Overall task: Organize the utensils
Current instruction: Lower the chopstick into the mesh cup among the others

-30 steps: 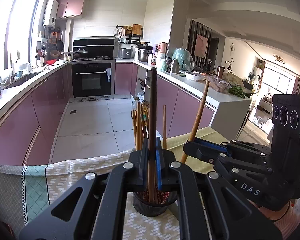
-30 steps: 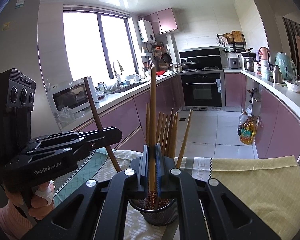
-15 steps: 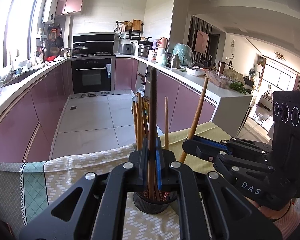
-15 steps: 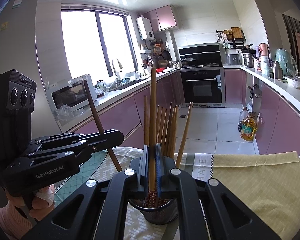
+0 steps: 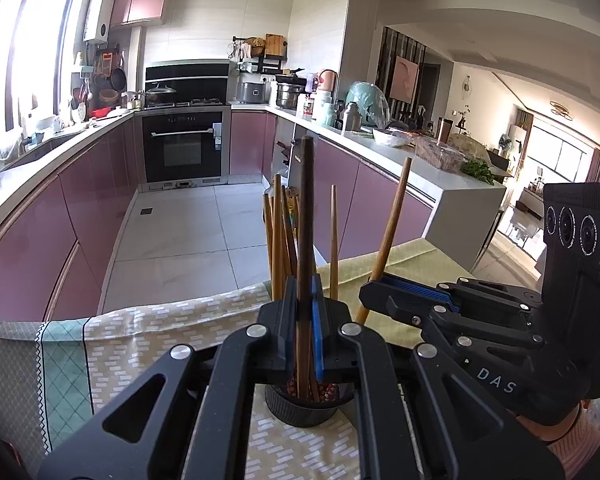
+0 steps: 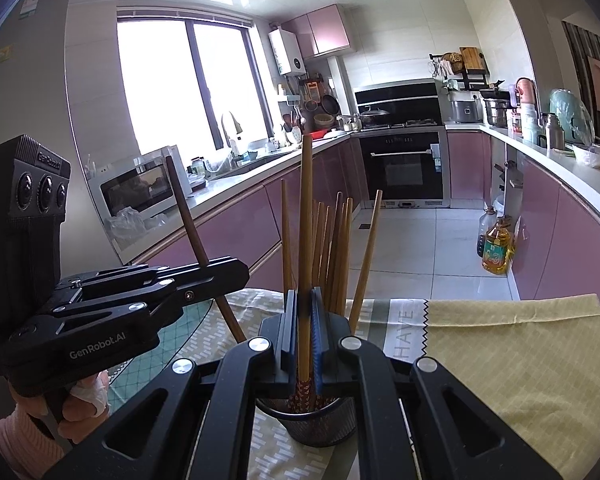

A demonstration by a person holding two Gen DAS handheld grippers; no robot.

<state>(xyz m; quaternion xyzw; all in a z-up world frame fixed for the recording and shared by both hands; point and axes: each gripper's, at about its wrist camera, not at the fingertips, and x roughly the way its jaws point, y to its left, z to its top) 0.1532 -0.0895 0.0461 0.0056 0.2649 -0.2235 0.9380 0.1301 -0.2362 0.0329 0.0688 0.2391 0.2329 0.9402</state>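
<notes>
1. Working from the left of the scene, we hold the left gripper clenched on a dark chopstick. We keep the stick upright so that its lower end points into the black mesh cup directly below it. In the right wrist view the same stick leans, and its tip is hidden behind the right gripper's frame.

2. Moving to the centre, we find the black mesh cup standing on the patterned tablecloth. It holds a cluster of light wooden chopsticks, thin ends up and patterned ends down; several fan outward against the rim. The exact count cannot be read.

3. Continuing to the right, we hold the right gripper clamped on a light wooden chopstick. Its patterned lower end sits at, or just inside, the cup mouth.

4. Both sticks are gripped low on the shaft, which we judge gives control of the tip during insertion.

5. We judge the step in hand to be lowering both sticks into the cup, then releasing.
</notes>
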